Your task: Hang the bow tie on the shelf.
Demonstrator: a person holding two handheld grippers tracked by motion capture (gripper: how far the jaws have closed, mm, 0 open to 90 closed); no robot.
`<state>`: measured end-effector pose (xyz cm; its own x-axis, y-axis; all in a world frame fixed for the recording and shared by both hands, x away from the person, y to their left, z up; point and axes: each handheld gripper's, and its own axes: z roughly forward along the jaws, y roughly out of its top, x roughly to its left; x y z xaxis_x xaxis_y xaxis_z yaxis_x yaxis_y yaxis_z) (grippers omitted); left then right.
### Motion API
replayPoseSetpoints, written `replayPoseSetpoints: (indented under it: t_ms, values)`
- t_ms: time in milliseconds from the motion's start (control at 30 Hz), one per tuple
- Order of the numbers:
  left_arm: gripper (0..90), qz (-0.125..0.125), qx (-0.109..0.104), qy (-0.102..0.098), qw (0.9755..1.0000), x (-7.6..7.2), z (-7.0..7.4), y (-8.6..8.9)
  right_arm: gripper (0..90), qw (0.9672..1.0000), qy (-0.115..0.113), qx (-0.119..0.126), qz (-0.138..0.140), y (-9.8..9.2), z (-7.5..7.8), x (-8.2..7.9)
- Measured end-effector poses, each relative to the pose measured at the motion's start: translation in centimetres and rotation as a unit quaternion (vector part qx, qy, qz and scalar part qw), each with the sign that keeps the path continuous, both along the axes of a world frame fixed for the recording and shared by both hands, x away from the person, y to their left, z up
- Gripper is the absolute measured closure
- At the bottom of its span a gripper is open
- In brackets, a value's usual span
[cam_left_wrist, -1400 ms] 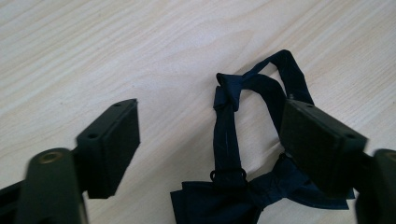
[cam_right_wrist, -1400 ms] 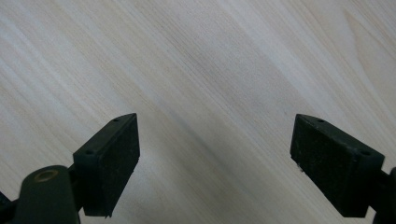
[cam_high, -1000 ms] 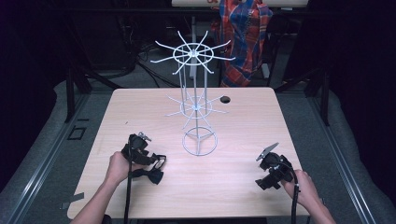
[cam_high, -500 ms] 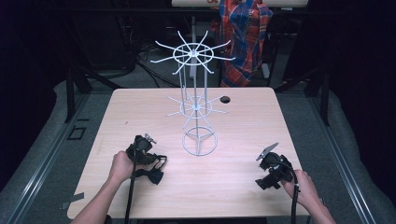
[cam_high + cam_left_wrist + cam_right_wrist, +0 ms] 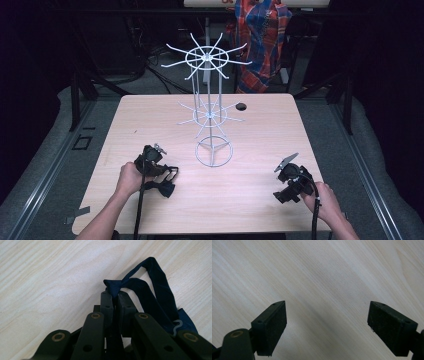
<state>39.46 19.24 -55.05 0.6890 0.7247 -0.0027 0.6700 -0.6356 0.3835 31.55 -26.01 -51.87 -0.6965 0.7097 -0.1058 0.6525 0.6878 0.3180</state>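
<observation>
Now, bow tie (image 5: 140,287) pinched in left hand-held gripper (image 5: 114,297) (on table (image 5: 50,277)).

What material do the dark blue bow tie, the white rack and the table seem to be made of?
The bow tie looks like soft, matte woven fabric: it folds and creases where the left gripper pinches it. The rack seems to be thin metal wire with a white coating, judging by its slim spokes. The table shows light wood grain, perhaps laminate.
</observation>
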Motion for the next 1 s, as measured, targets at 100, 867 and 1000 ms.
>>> replayPoseSetpoints:
  t_ms: [100,867,1000]
  values:
    - [84.2,0.008,-0.011,-0.005,0.9999,0.1,0.4,0.6,15.4,1.0,0.001,-0.008,0.002,-0.1,0.1,0.0]
    - [84.1,0.03,-0.097,-0.085,0.9913,-0.8,3.9,2.4,15.4,1.0,-0.002,0.002,-0.002,-0.2,0.0,0.0]
    - [84.0,0.03,-0.11,-0.099,0.9886,-1.1,4.6,2.6,15.4,1.0,0.0,-0.007,0.003,-0.2,0.2,0.0]
